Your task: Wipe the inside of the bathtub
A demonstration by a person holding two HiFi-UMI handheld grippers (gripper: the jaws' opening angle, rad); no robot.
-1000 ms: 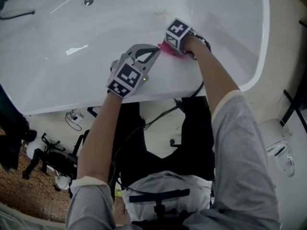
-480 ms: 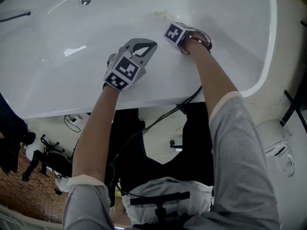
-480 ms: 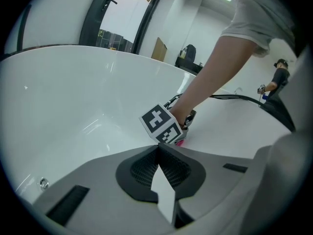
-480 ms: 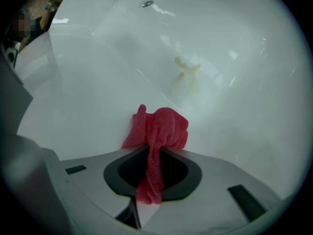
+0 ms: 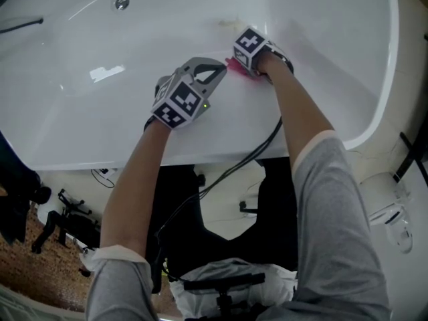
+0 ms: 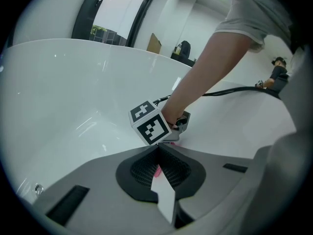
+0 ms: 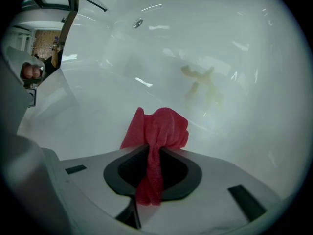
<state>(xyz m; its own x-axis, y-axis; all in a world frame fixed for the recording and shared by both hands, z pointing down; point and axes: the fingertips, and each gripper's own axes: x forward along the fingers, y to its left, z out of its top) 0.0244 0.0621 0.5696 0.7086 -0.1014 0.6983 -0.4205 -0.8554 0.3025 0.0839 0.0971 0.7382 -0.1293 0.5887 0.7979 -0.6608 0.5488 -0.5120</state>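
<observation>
Looks early to midway in the wipe, as a judgement only. Presses a red cloth (image 7: 159, 129) to the inner wall of the bathtub (image 5: 321, 19), just under the near rim and toward the right end. Pinches that cloth between the jaws of the right hand-held gripper (image 7: 149, 153), with a bunched wad ahead of the tips and a tail trailing back through the pads. Holds the left hand-held gripper (image 6: 157, 148) over the near rim just beside the right one, jaws pressed together. Shows a thin pink sliver in their gap; cannot tell whether nipped or merely seen beyond.

Leaves a yellowish smear (image 7: 203, 87) on the wall further in, beyond the cloth and apart from it, so probably not yet reached. Leaves much of the basin out to the round metal fitting (image 5: 122, 3) near the far left, though cannot tell from gloss alone which parts are done.

Reads as hard, glossy white, smoothly curved, bright with glints: likely slick under the cloth. Reads, for the cloth, as soft, nubbly terry, limp and crumpled. Matte grey plastic on the gripper bodies, with ribbed dark pads inside.
</observation>
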